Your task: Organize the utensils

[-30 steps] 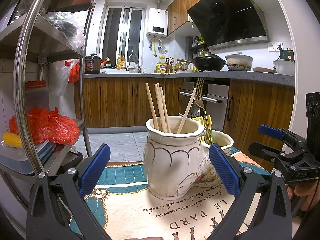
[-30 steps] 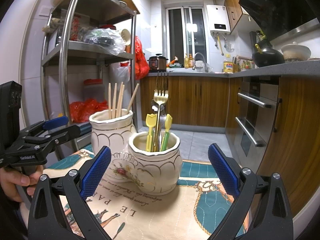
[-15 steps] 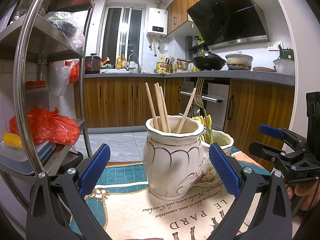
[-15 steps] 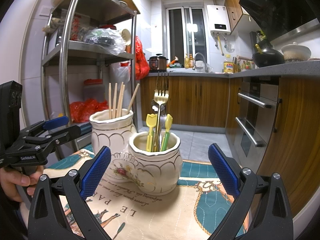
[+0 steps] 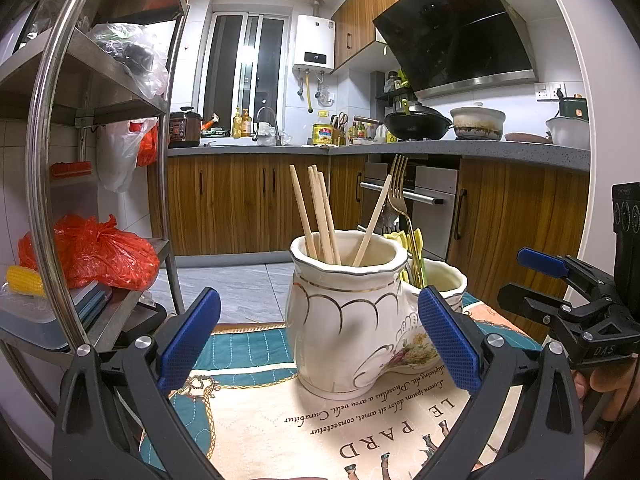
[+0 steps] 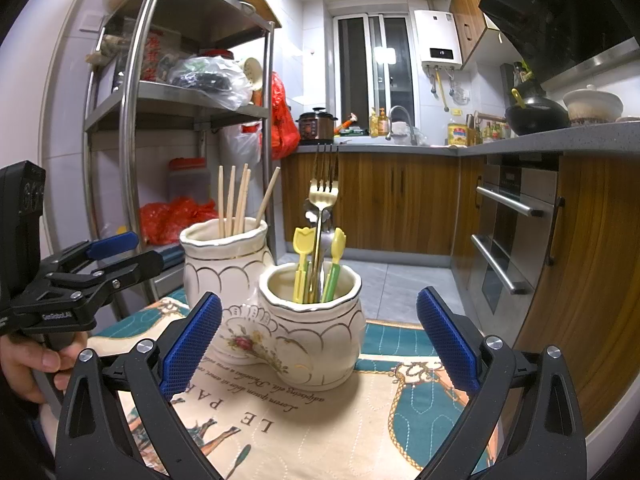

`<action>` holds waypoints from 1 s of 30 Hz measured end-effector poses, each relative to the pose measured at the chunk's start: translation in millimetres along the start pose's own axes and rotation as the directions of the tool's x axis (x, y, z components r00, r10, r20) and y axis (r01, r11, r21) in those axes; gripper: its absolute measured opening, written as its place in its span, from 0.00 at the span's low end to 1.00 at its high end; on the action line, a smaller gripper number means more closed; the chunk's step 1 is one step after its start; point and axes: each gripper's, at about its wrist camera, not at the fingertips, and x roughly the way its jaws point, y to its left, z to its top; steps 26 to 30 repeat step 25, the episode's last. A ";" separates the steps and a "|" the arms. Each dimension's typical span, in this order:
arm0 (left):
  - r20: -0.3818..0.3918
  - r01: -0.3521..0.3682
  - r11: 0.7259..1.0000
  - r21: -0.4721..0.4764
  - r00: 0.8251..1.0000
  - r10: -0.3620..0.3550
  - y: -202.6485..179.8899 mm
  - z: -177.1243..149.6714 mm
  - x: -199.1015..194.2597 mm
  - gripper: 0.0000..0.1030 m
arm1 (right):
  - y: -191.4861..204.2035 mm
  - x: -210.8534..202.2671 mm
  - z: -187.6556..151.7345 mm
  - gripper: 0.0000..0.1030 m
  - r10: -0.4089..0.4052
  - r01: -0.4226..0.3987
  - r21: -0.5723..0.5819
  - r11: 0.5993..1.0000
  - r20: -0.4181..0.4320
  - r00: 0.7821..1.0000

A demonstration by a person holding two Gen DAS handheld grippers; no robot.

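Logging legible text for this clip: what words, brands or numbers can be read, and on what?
"LE PARD": printed cream and teal table mat.
Script line on the mat, starting "Lorem ipsum dolor": rest unclear.
"DAS": black right gripper.
"GenRobot.AI", blurred: black left gripper.
White wall heater display: unreadable.

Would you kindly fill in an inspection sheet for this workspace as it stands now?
Surface: printed cloth on table.
Job's things: chopsticks in taller holder; gold fork and yellow picks in shorter holder; holders joined.
Clutter: nothing seen on cloth.
Grippers: left gripper open, empty; right gripper open, empty.
Cables: nothing seen.
Surroundings: metal rack, oven, counter.
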 end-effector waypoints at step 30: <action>-0.008 0.006 1.000 -0.004 1.000 -0.006 7.4 -0.3 -0.1 0.95 | 0.9 -0.5 0.3 0.95 0.002 -0.002 0.000 1.000 -0.003 1.000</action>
